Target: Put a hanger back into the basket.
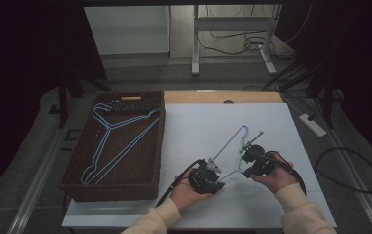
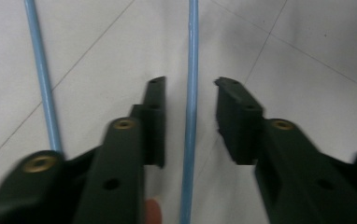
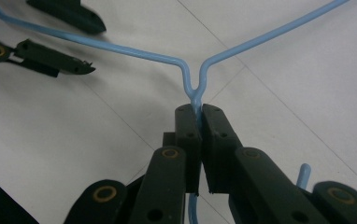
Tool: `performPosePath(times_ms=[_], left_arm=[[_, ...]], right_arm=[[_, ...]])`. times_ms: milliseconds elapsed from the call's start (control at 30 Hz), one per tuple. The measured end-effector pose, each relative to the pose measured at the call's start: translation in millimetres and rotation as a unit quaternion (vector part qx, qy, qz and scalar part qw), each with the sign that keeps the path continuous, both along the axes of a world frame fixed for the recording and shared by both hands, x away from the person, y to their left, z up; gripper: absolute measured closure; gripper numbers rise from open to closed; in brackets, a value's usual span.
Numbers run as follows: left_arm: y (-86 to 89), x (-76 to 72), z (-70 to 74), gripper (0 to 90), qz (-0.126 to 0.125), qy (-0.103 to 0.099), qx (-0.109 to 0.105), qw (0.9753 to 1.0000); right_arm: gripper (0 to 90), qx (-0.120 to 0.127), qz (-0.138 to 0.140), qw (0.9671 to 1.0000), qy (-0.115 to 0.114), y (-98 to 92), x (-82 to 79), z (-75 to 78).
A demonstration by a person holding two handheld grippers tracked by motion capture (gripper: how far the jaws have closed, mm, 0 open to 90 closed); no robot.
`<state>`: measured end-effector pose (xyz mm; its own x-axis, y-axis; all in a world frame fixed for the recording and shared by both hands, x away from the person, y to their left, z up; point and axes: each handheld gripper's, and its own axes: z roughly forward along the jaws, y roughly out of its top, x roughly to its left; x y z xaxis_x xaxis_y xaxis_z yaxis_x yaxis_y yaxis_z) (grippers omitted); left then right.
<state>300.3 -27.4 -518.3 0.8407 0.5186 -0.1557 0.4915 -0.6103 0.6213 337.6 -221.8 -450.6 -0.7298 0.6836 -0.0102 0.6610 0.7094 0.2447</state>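
A: Where is there room on the counter (image 1: 271, 122)?

B: The far half and the near edge lie bare. The basket (image 1: 79, 187) walls off the left side, its 2 hangers (image 1: 108, 141) inside.

A: Centre?

B: A blue hanger (image 1: 230, 144) lies between both tools.

No text, label, brand, number or sign can be read anywhere in these pictures.
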Motion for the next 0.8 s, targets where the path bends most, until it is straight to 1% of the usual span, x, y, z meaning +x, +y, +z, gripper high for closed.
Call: performPosePath(times_ms=[33, 100, 167, 267, 300, 333, 367, 400, 433, 467, 500, 533, 567, 600, 633, 667, 700, 767, 800], left_arm=[[-0.3, 0.0, 0.4, 72.3, 0.001, 0.001, 0.001, 1.0000], [0.5, 0.6, 1.4, 84.4, 0.003, 0.003, 0.002, 1.0000], [1.0, 0.8, 2.1, 84.9, 0.002, 0.007, 0.000, 1.0000], [1.3, -0.6, 3.5, 85.6, 0.004, 0.003, 0.001, 1.0000], [1.8, -0.8, 4.0, 85.8, 0.006, 0.001, 0.000, 1.0000], [1.8, -0.8, 4.0, 86.0, 0.006, 0.001, 0.000, 1.0000], [2.9, -1.0, 4.9, 86.1, 0.010, 0.002, -0.001, 0.9999], [3.7, -1.1, 5.4, 86.1, 0.011, -0.001, -0.001, 0.9999], [4.1, -1.2, 5.7, 86.1, 0.012, -0.003, -0.002, 0.9999], [4.7, -1.5, 6.4, 86.1, 0.013, -0.004, -0.003, 0.9999], [5.3, -1.9, 7.1, 86.1, 0.014, -0.006, -0.005, 0.9999], [5.3, -1.9, 7.1, 86.2, 0.014, -0.006, -0.005, 0.9999], [6.2, -2.3, 8.1, 86.2, 0.015, -0.008, -0.007, 0.9998], [7.4, -3.2, 9.8, 86.2, 0.018, -0.012, -0.010, 0.9997], [8.0, -3.7, 10.5, 86.2, 0.019, -0.014, -0.011, 0.9997], [8.0, -3.7, 10.5, 86.2, 0.019, -0.014, -0.011, 0.9997], [10.6, -4.7, 12.5, 86.3, 0.022, -0.019, -0.015, 0.9995], [12.9, -5.3, 14.0, 86.3, 0.025, -0.023, -0.019, 0.9993], [14.5, -5.6, 15.1, 86.3, 0.027, -0.025, -0.021, 0.9991]], right_arm=[[86.6, 0.001, 0.001, 1.0000, -0.001, -0.3, 0.0, 0.4], [86.6, 0.006, 0.002, 1.0000, -0.003, -1.4, -0.9, 2.2], [86.5, 0.009, 0.003, 1.0000, -0.003, -1.9, -1.2, 2.6], [86.2, 0.017, 0.003, 0.9998, -0.009, -3.1, -2.0, 3.7], [85.5, 0.024, 0.004, 0.9996, -0.016, -4.3, -2.2, 4.9], [81.8, 0.037, 0.004, 0.9990, -0.024, -5.9, -2.5, 6.2], [73.6, 0.061, -0.002, 0.9975, -0.036, -9.0, -3.0, 9.2], [67.4, 0.080, -0.007, 0.9956, -0.049, -11.5, -3.2, 11.4], [62.0, 0.106, -0.015, 0.9919, -0.068, -15.3, -3.5, 14.5], [55.9, 0.123, -0.018, 0.9890, -0.080, -18.4, -3.7, 17.1], [50.5, 0.144, -0.024, 0.9841, -0.100, -22.8, -4.1, 20.4], [50.5, 0.144, -0.024, 0.9841, -0.100, -22.8, -4.1, 20.4], [41.9, 0.191, -0.045, 0.9695, -0.147, -34.1, -5.5, 26.7], [39.5, 0.219, -0.059, 0.9602, -0.163, -41.2, -5.8, 29.1], [38.0, 0.236, -0.070, 0.9543, -0.170, -45.5, -5.8, 30.1], [38.0, 0.236, -0.070, 0.9543, -0.170, -45.5, -5.8, 30.1], [36.2, 0.270, -0.092, 0.9394, -0.190, -59.1, -5.7, 31.1], [36.1, 0.283, -0.103, 0.9325, -0.199, -68.8, -6.1, 29.6], [36.1, 0.286, -0.106, 0.9306, -0.203, -71.2, -6.4, 28.9]])
